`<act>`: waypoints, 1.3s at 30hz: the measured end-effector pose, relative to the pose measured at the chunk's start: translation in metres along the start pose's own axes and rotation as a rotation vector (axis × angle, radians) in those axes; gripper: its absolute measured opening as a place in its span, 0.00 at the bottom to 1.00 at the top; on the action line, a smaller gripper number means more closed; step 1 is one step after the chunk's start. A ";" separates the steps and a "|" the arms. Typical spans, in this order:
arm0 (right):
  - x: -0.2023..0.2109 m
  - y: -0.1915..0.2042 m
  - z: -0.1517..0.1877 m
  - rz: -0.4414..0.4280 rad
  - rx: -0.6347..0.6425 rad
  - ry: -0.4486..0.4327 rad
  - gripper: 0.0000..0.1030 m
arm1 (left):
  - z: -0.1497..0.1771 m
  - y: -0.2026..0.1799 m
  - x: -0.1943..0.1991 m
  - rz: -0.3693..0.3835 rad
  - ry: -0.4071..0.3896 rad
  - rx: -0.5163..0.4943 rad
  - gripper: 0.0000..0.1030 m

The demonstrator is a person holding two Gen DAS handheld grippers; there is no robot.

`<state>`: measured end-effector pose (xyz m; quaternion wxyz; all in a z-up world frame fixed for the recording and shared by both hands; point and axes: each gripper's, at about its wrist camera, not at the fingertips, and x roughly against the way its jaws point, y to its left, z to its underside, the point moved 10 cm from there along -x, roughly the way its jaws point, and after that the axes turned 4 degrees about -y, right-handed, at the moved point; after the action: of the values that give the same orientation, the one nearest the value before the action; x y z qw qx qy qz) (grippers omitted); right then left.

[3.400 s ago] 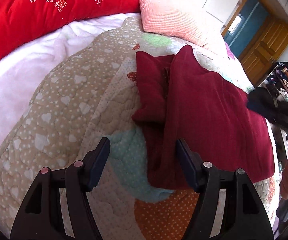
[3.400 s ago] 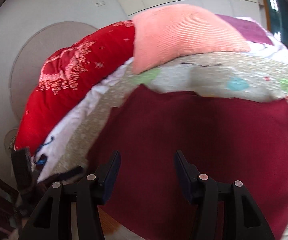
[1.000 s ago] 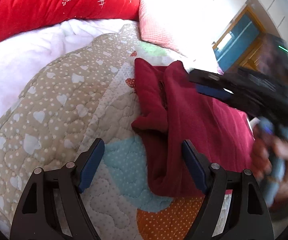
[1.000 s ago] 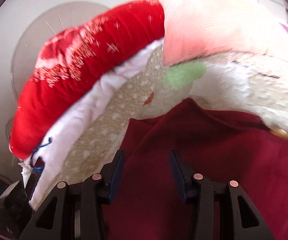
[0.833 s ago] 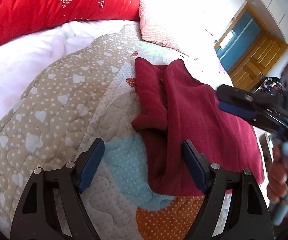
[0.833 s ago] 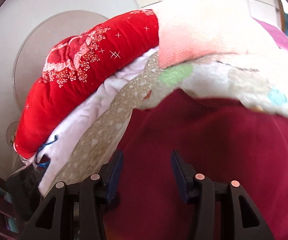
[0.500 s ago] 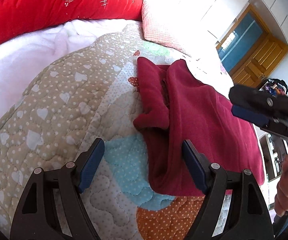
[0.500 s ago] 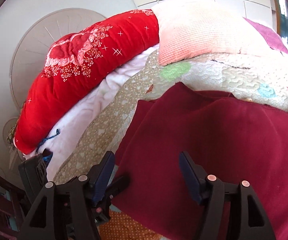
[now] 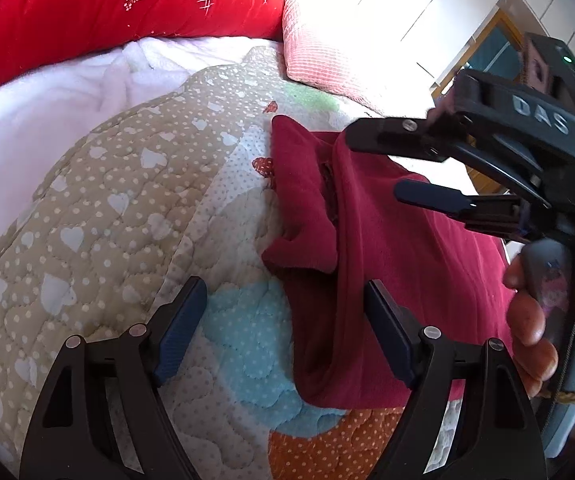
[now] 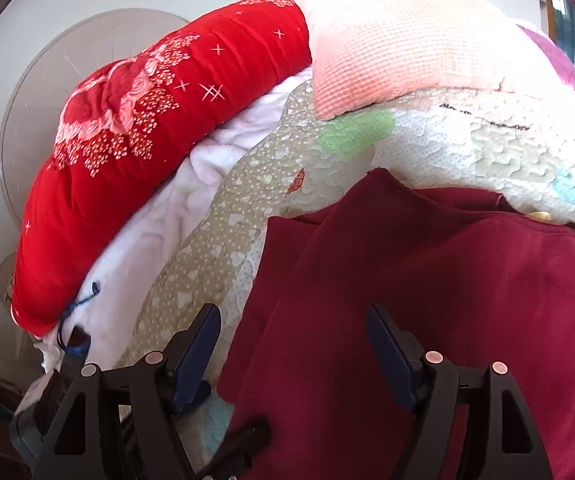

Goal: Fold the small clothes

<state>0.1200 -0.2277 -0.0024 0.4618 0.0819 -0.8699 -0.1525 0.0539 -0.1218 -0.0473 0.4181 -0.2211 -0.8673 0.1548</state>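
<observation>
A dark red garment (image 9: 387, 240) lies folded on the patchwork quilt (image 9: 127, 208), with a sleeve tucked along its left side. My left gripper (image 9: 283, 312) hangs open above the garment's near left edge, its right finger over the cloth and its left finger over the quilt. In the left wrist view my right gripper (image 9: 375, 164) reaches in from the right above the garment's far part, held by a hand (image 9: 535, 320). Its jaws are opening and grip nothing. In the right wrist view that gripper (image 10: 293, 328) hovers over the garment (image 10: 447, 300) near its left edge.
A red embroidered pillow (image 9: 119, 4) and a pink pillow (image 9: 319, 64) lie at the head of the bed. A white fleece blanket (image 9: 47, 96) borders the quilt on the left. A wooden door (image 9: 491, 48) stands beyond the bed at the right.
My right gripper has spread its jaws wider and, after drawing back to the right, reaches in again over the garment's far part. The left gripper has stayed put.
</observation>
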 end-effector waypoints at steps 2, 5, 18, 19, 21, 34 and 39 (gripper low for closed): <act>-0.007 0.003 -0.004 -0.003 0.001 0.016 0.71 | 0.000 0.001 0.000 0.008 0.001 0.006 0.79; -0.019 0.007 -0.010 0.027 0.038 0.060 0.74 | -0.002 0.003 0.000 0.029 0.003 0.033 0.79; -0.067 0.017 0.002 0.211 0.229 0.251 0.88 | -0.001 0.005 0.002 0.044 0.002 0.037 0.79; -0.067 0.017 0.003 0.220 0.247 0.256 0.88 | -0.001 0.005 0.002 0.044 0.002 0.036 0.79; -0.068 0.015 0.004 0.234 0.268 0.258 0.88 | -0.001 0.004 0.002 0.041 0.001 0.034 0.79; -0.006 -0.011 -0.005 0.024 0.109 0.007 0.19 | 0.002 -0.043 -0.009 0.111 0.005 -0.070 0.34; 0.040 -0.014 -0.010 -0.073 0.066 -0.082 0.17 | 0.004 -0.095 0.016 0.149 -0.015 -0.153 0.17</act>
<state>0.1057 -0.2539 0.0291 0.4170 0.1225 -0.8891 -0.1435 0.0175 -0.1948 0.0037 0.3808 -0.3150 -0.8610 0.1204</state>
